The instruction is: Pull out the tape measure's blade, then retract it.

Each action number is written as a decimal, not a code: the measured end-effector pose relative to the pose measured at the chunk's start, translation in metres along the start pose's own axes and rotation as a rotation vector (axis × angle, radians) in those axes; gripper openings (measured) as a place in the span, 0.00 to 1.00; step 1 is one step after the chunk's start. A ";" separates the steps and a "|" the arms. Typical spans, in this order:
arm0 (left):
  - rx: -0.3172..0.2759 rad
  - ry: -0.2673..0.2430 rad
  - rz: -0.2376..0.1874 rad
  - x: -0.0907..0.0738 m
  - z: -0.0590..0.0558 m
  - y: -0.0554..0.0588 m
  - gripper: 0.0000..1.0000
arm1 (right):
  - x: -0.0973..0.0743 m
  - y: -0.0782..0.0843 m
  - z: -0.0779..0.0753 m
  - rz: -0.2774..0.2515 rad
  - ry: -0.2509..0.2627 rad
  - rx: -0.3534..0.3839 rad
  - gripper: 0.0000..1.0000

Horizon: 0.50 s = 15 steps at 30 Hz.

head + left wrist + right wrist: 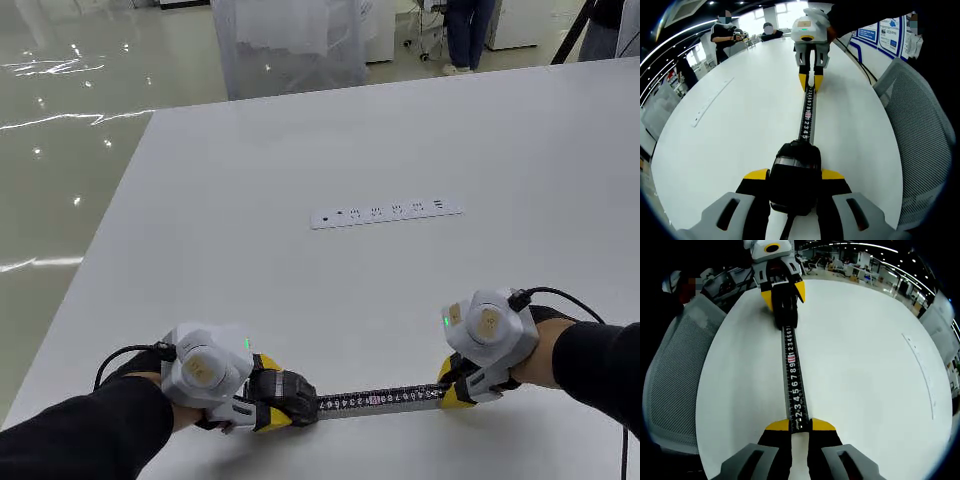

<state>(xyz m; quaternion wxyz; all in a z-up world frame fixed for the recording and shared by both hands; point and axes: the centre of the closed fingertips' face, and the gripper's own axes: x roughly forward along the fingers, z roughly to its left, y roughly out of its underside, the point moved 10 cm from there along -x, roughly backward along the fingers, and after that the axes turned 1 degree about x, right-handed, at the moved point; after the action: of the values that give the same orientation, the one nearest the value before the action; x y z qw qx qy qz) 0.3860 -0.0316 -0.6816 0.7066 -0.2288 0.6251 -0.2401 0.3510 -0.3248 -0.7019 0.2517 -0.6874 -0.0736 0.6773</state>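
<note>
Gripping the tape measure's black case point(290, 392) from both sides, the left gripper point(795, 175) pins it down on the white table point(400, 130), near the front edge; its jaws are squeezed tight on the case, so it can't slide when the other end gets tugged. Across from it, the right gripper point(800, 426) has its jaws pinched on the tip of the blade point(791, 370), right by the low numbers; that's the bit you need to grab to pull. The blade lies flat on the table btw the two, numbers up, in a straight line; part of it is out, prob. not very much. The two grippers face each other b/c a tape only comes out straight if you pull right away from the case's mouth. I think the pulling-out step is going on or nearly done; the going-back step isn't done yet. For that, the right gripper should bring the tip back slow w/o letting go, or the spring may snap it in fast. A long white power strip point(387, 211) sits well apart, farther back on the table; it's out of the way.
</note>
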 end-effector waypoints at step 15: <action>-0.002 0.001 -0.001 0.001 0.001 0.000 0.30 | -0.003 0.007 0.000 -0.006 -0.009 0.009 0.05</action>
<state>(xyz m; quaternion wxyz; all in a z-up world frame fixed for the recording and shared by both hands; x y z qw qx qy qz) 0.3873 -0.0320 -0.6820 0.7060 -0.2298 0.6254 -0.2401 0.3495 -0.3320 -0.7022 0.2566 -0.6831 -0.0739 0.6798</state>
